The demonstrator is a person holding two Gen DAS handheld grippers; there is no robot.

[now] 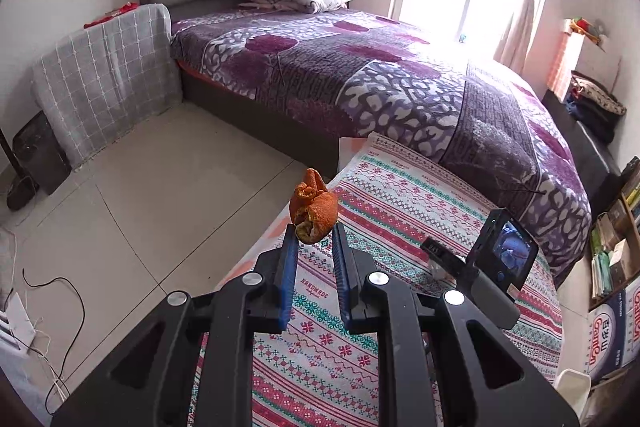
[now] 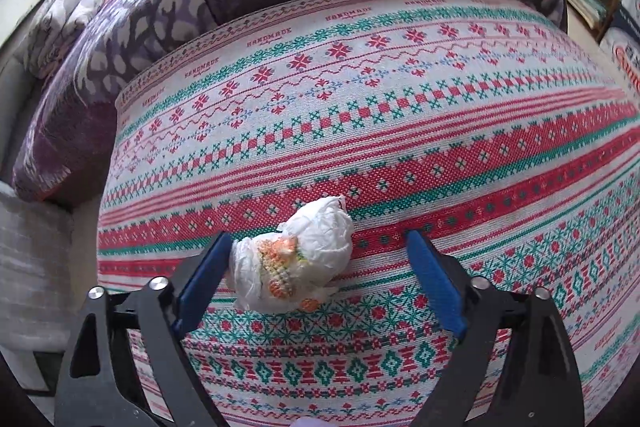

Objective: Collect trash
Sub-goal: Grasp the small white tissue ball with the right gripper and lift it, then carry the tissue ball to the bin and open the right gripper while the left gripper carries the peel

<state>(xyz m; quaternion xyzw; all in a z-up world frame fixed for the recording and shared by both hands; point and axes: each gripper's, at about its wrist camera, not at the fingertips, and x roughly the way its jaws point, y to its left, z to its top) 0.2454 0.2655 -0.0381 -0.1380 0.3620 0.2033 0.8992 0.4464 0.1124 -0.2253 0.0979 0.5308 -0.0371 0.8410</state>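
left gripper (image 1: 315, 231) pinches orange peel (image 1: 313, 207) | right gripper (image 2: 316, 259) spread around crumpled wrapper (image 2: 294, 259) on patterned tablecloth (image 2: 440, 147) | center wrapper, then close

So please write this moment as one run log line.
left gripper: shut on orange peel | right gripper: open around wrapper ball on tablecloth

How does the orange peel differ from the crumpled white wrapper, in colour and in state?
The orange peel is orange all over; the white wrapper is white with orange print. The left gripper pinches the peel in the air; the wrapper lies on the patterned cloth between the open right gripper fingers. Both are crumpled.
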